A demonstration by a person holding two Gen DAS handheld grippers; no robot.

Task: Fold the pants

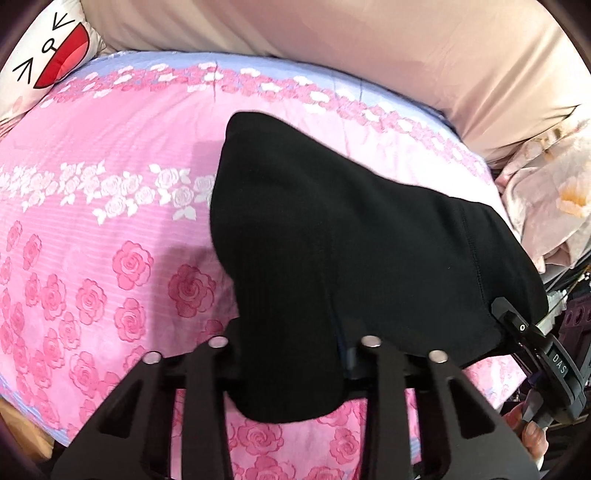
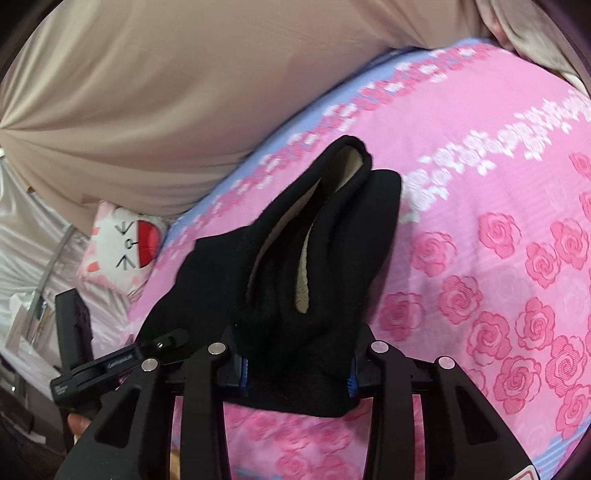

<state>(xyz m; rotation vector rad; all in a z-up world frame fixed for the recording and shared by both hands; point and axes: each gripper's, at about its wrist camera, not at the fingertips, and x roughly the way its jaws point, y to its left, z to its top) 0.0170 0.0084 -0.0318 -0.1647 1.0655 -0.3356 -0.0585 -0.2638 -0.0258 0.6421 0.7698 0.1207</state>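
My left gripper (image 1: 291, 354) is clamped on a thick bunch of the black pants (image 1: 351, 251), the cloth filling the gap between its jaws at the bottom centre of the left view and hanging a little below them. My right gripper (image 2: 295, 365) is closed on another bunch of the same pants (image 2: 295, 266), with the blue pads (image 2: 243, 369) just showing on either side of the cloth. In the left view the right gripper (image 1: 517, 325) sits at the lower right, at the garment's edge; in the right view the left one (image 2: 162, 347) shows at the lower left. From both grips the pants run up and away toward the middle of each frame, over the pink rose sheet (image 1: 110, 221). They look partly lifted, though I cannot tell how much still rests on the bed. In the right view an opening shows pale fleece lining (image 2: 306, 280), so I judge I hold the waist or a leg end. To fold well, I should keep both grips firm and level, hold the edge taut between them, carry it toward the far end near the beige pillow (image 1: 332, 29), lay it down edge on edge, and only then let go. A slack or uneven carry would twist the layers. The cartoon cushion (image 1: 44, 55) at the upper left is well clear.
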